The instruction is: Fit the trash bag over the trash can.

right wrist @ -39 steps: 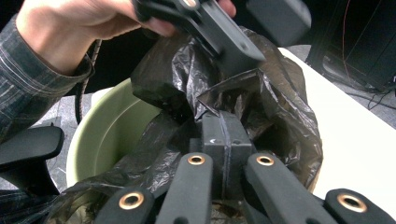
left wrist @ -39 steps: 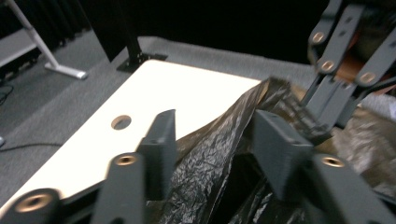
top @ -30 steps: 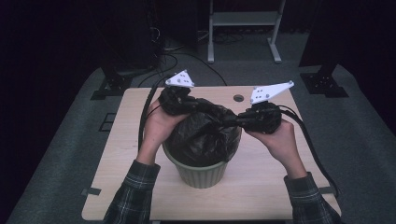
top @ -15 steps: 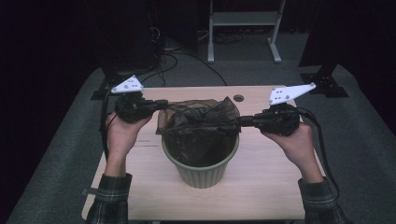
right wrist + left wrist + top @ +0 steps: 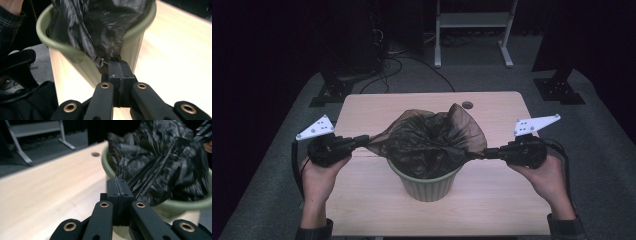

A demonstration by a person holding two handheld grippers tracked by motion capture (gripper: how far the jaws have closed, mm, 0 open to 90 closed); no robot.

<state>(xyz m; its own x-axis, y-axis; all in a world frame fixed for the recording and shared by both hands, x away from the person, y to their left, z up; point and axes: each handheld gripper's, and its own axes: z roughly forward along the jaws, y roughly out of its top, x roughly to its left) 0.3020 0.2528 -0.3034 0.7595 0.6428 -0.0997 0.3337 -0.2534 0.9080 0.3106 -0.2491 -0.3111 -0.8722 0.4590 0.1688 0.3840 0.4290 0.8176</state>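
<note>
Green bin (image 5: 426, 184) stands mid-table (image 5: 362, 205), upright, nearer my edge than the far one. The black bag (image 5: 432, 142) sits in its mouth, crumpled, its body bunched inside and above the rim.

My left gripper (image 5: 362, 141) is clenched on the bag's left edge; in the left gripper view (image 5: 117, 185) the jaws stand pressed flat together with film running off from their tips. My right gripper (image 5: 479, 152) is likewise clamped on the opposite edge; in the right gripper view (image 5: 117, 65) a twisted corner of plastic is pinched at the tip, just beside the bin's wall (image 5: 75, 67).

Why held so: I grip two opposing points of the opening and hold them wide apart, out past the rim on each side, so the mouth spreads broader than the bin. Both grippers lie roughly level, low, near rim height — my judgement is that this sets up folding the edge down over the rim.

A flap (image 5: 462, 117) at the back stands loose, ungripped; it will likely need its own tuck.

Risk: thin film, tight pinch — pulling harder could tear it or tip the bin.
</note>
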